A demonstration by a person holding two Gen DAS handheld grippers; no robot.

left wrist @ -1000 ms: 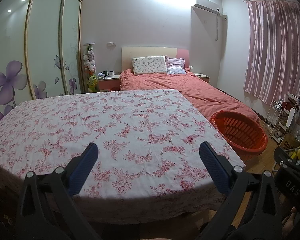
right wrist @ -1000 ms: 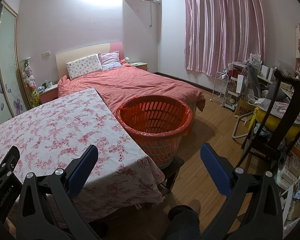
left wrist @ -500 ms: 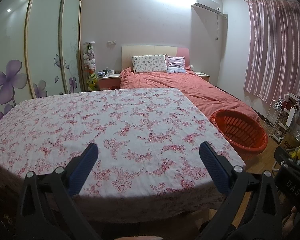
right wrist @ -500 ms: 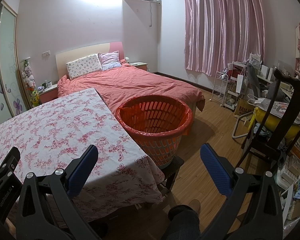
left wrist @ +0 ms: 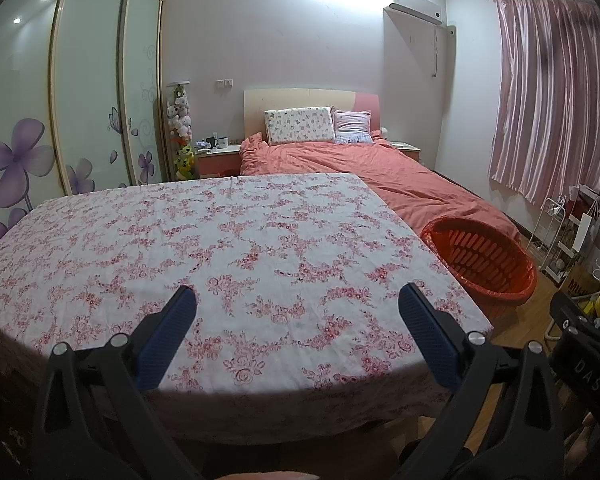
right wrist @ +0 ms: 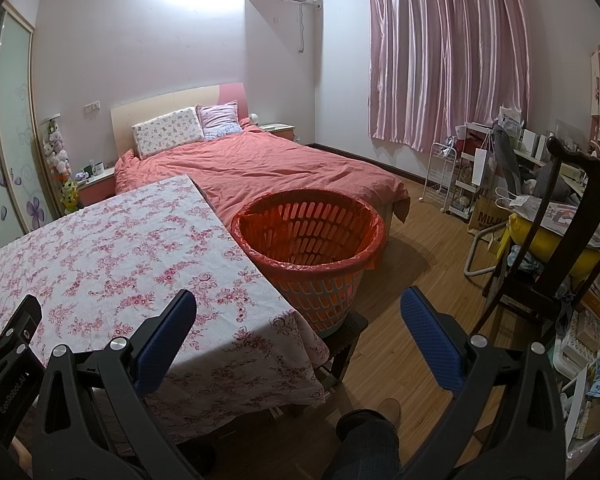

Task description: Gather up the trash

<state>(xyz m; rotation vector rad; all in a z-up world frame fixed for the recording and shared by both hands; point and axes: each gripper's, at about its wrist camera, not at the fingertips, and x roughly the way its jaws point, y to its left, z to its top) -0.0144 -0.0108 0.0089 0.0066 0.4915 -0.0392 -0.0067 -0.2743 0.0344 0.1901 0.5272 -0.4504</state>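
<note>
An orange slatted basket lined with a red bag stands on a low stool beside the table's right edge; it also shows as the basket at the right of the left wrist view. My left gripper hovers open over the near part of the floral tablecloth, with nothing between its blue pads. My right gripper is open too, level with the table's right corner and the basket's near side. I see no trash on the cloth.
A bed with a coral duvet lies behind the table. A dark wooden chair and cluttered shelves stand at the right. Wardrobe doors with purple flowers line the left wall. Wooden floor lies beside the basket. A person's knee shows below.
The left wrist view has tilted slightly, so the table and basket sit a little lower in it. The right gripper has barely moved. Both stay open.
</note>
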